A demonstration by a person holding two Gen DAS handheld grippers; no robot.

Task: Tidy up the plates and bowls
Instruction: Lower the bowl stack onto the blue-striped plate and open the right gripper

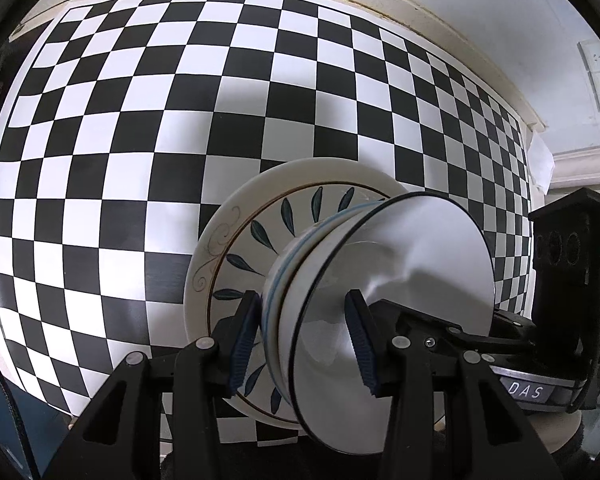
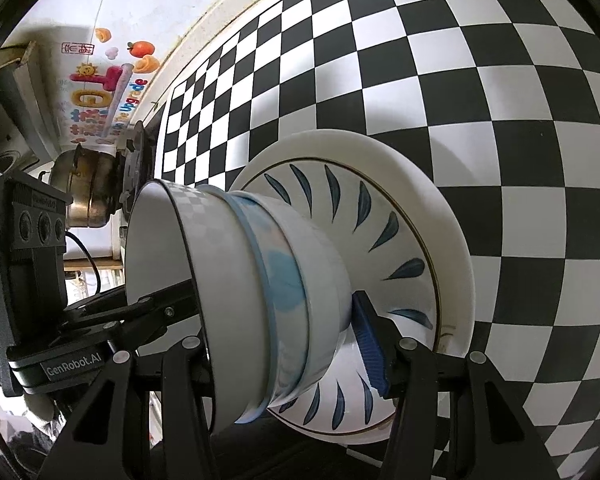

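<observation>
Stack of nested bowls (image 1: 340,280) sits on two stacked plates (image 1: 220,248) near the front edge of the checkered surface (image 1: 140,120); stack axis upright, straight out from both my grippers. My left gripper (image 1: 300,340) straddles the top bowls' rim, one pad outside, one inside, apparently clamped on them. My right gripper (image 2: 284,344) straddles the opposite side; only its outer pad shows, against the lowest bowl's base; grip unclear. Both hands are equally near. White wall (image 1: 500,20) beyond the far edge; a metal pot (image 2: 88,196) stands off to one side.
</observation>
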